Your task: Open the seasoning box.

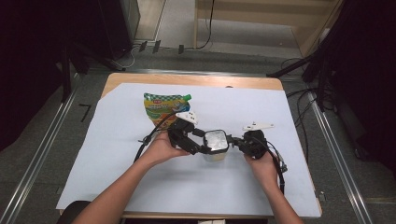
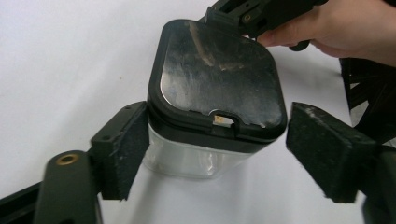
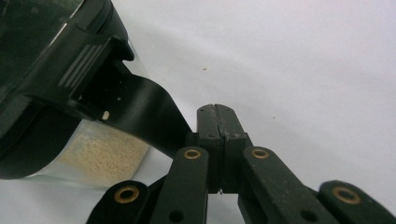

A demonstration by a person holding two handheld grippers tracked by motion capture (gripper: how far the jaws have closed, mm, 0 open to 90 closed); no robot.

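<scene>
Left tool [image 2: 219, 154] jaws apart, straddling clear container [image 2: 201, 158] at centre of frame; left pad touching its wall, right pad standing clear. Black lid [image 2: 219, 79] on top, latch tab facing tool. Right tool [image 3: 217, 116] jaws together, tips just beside container's far side, holding nothing. Container upright on desk [image 1: 140, 186], between both tools; left tool nearer for grasp.

clear container [image 1: 215, 148] | black lid shut | pale grains inside | upright, mid counter [image 1: 140, 177] on the white sheet

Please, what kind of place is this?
Probably a lab or recording workspace, not a kitchen: a wooden table covered with a white sheet, metal rails on a grey carpeted floor, loose cables, and dark equipment stands around.
</scene>
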